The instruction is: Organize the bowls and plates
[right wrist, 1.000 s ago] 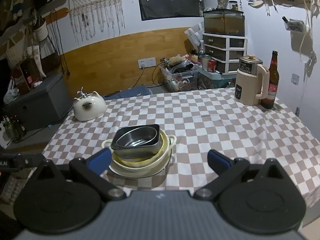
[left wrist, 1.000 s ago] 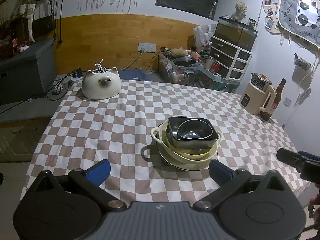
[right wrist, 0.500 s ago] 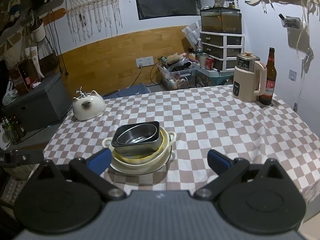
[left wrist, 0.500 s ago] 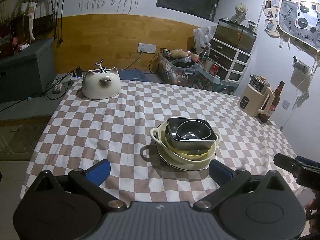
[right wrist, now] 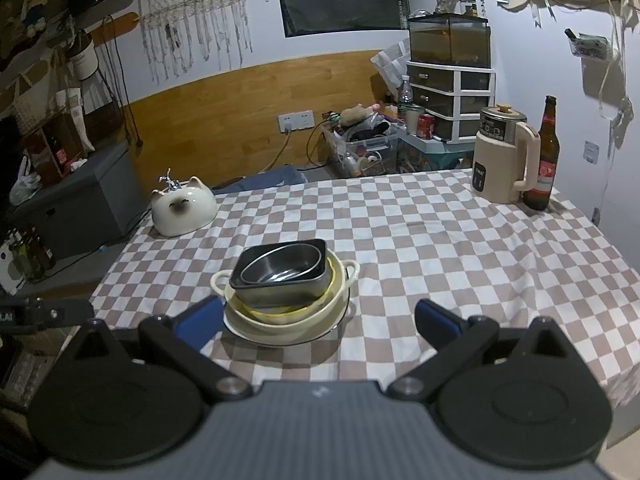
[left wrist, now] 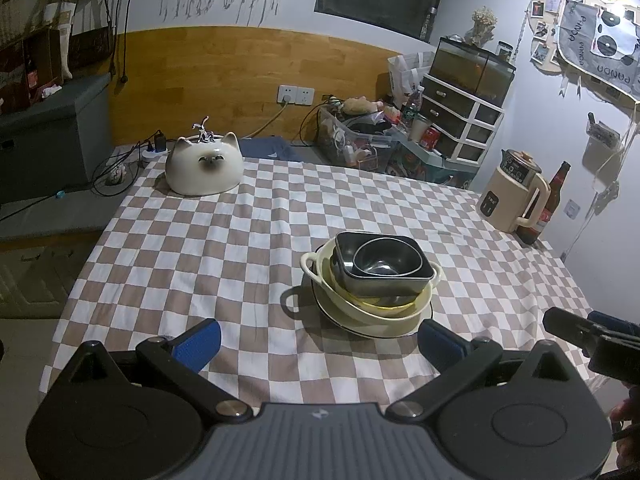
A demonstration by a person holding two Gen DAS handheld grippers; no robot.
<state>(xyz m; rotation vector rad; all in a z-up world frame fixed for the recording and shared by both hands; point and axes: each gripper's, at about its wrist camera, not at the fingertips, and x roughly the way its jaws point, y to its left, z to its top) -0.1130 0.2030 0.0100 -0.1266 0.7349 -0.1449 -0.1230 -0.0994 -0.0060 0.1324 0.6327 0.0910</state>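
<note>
Dishes: one stack [left wrist: 372, 284] sits on the checked tablecloth [left wrist: 224, 248], toward the near edge of the table and in front of both grippers.
Stack, bottom up: a flat plate [left wrist: 360, 326], a cream bowl with small side handles [left wrist: 310, 266], a yellow-rimmed piece only partly seen, a dark rectangular dish [left wrist: 384, 282], and a round metal bowl [left wrist: 380, 264] nested inside that.
Tilt: the dark dish leans a little in the cream bowl rather than sitting level.
Left gripper [left wrist: 318, 342]: fingers spread wide, nothing between them, held above the near table edge and apart from the stack.
Right gripper [right wrist: 318, 320]: also spread wide and empty; its left blue pad [right wrist: 200, 318] overlaps the stack's edge in the picture, but contact cannot be told.
Far left corner: a white cat-faced dome [left wrist: 204, 164].
Far right corner: a beige kettle [right wrist: 502, 160] with a brown bottle [right wrist: 542, 158] just beside it.
Behind the table: a wood-panelled wall [right wrist: 224, 120] and a set of drawers [right wrist: 450, 98].
</note>
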